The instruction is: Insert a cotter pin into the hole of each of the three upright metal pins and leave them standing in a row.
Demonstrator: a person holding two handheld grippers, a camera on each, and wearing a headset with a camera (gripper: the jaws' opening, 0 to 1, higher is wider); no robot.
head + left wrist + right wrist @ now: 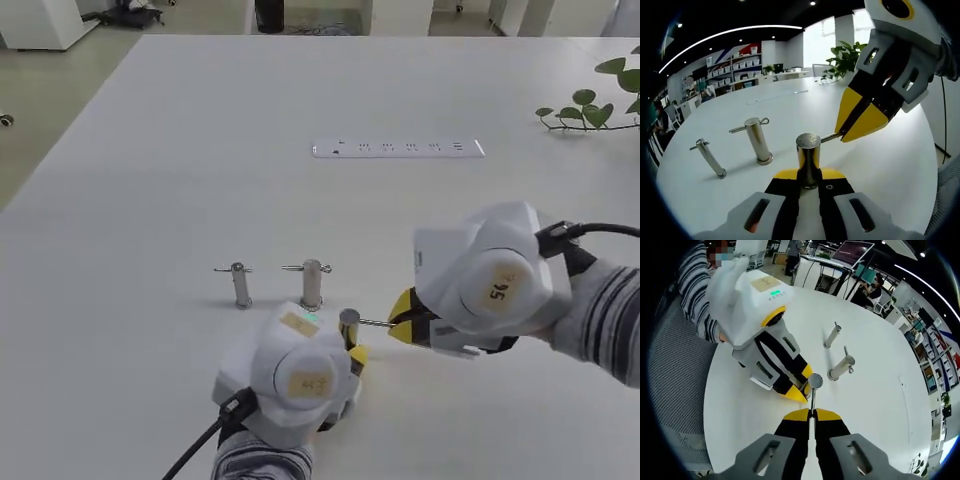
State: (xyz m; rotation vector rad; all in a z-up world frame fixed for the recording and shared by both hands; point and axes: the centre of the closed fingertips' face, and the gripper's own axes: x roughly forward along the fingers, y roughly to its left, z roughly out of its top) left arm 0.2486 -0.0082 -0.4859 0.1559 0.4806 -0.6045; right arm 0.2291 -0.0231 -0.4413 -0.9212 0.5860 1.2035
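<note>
1. Three pins are standing in a row on the bench [150,180], lower centre of the head view: left pin [240,285], middle pin [312,284], right pin [349,322].
2. Fitted cotters [298,267] are sitting crosswise through the tops of the left and middle pins.
3. At the bottom centre of its own view, the left gripper [809,176] is clamping the right pin near its base.
4. The right gripper [813,414] is pinching a cotter pin [812,399], whose tip is meeting the right pin's side just under the head.

Head view looking down, gripper views close, facing each other, sharing the near pin [808,150]
</note>
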